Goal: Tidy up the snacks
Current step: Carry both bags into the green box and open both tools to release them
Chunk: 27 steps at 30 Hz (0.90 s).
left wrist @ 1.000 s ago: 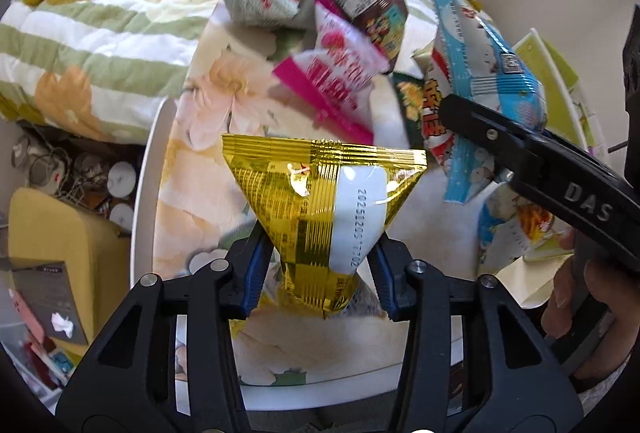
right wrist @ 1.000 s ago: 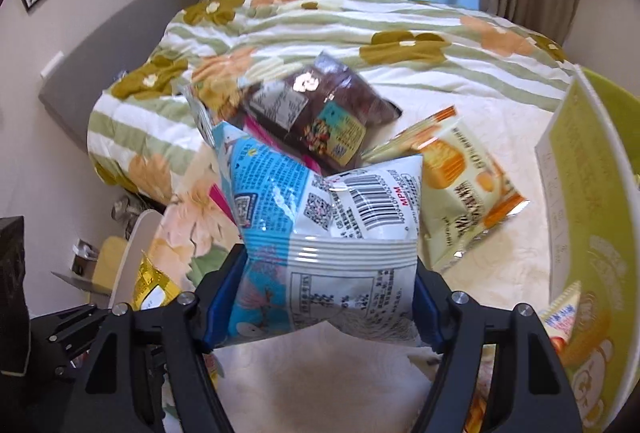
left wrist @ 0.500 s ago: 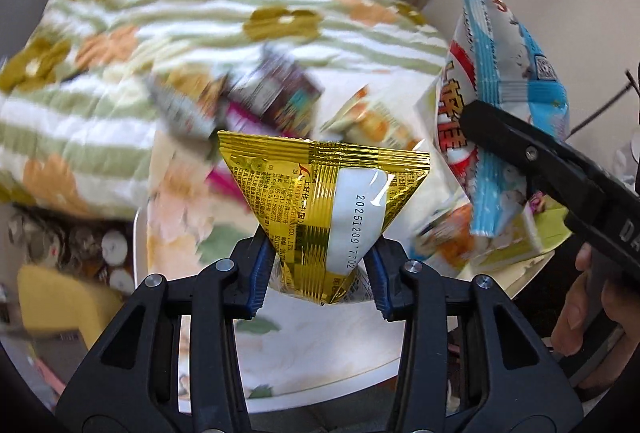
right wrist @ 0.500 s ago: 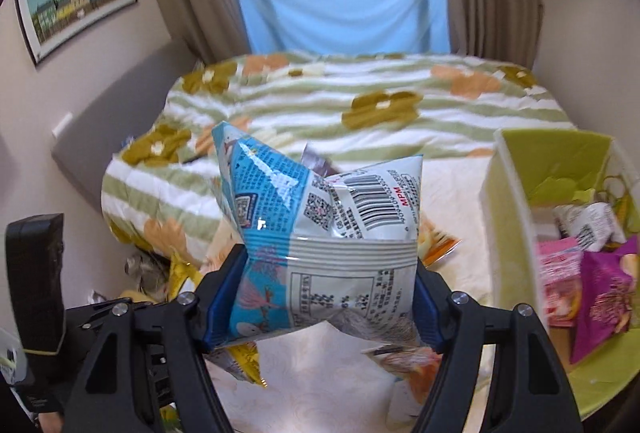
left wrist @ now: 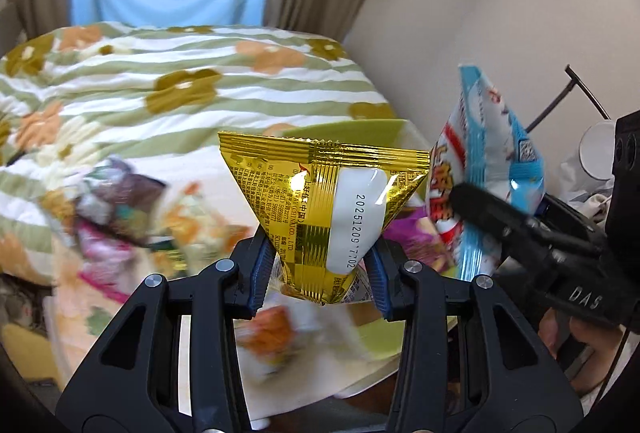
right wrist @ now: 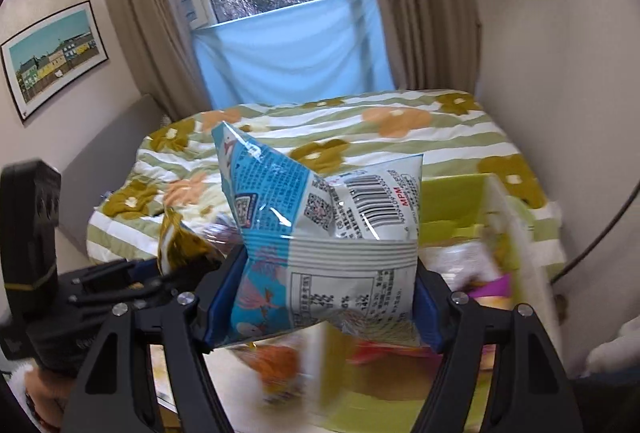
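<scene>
My left gripper is shut on a gold foil snack bag and holds it up above the table. My right gripper is shut on a blue and white snack bag, also held in the air. The right gripper and its bag also show in the left wrist view, to the right of the gold bag. The green box with snacks inside lies just beyond and below the blue bag. It also shows behind the gold bag in the left wrist view.
Several loose snack bags lie blurred on the floral tablecloth at left. A bed with a striped floral quilt stands behind the table. A wall is close on the right.
Both grippers have lifted and swung to the right with their bags, from over the loose snack pile toward the green box. The views are blurred by the motion.
</scene>
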Each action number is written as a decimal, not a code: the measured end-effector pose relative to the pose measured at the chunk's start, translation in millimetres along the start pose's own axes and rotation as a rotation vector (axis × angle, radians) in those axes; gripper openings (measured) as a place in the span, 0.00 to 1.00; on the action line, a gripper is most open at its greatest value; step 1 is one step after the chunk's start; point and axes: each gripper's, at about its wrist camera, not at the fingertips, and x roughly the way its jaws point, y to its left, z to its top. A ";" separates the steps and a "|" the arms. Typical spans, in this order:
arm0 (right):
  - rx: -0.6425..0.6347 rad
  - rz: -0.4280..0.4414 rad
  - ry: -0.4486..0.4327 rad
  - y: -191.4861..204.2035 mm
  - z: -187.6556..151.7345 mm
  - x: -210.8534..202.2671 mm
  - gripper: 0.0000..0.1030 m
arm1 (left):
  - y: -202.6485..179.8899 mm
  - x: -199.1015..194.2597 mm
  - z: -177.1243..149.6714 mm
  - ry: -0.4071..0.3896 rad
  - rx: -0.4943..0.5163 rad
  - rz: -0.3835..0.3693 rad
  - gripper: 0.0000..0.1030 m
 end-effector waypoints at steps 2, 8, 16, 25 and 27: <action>0.001 -0.008 0.017 -24.1 -1.9 -4.3 0.67 | -22.7 15.9 -1.0 0.018 -0.008 -0.018 0.37; 0.016 -0.002 0.080 -83.3 -12.9 -8.1 0.67 | -72.6 60.8 -17.7 0.105 -0.021 -0.009 0.37; 0.050 0.035 0.160 -115.3 -31.6 3.8 0.70 | -82.3 65.4 -52.1 0.124 -0.017 0.091 0.99; 0.005 0.011 0.181 -108.7 -45.7 9.9 0.71 | -64.2 41.8 -54.4 0.080 -0.039 0.137 0.99; -0.014 0.001 0.189 -106.6 -47.9 13.8 0.71 | -60.8 39.0 -52.5 0.068 -0.049 0.144 0.99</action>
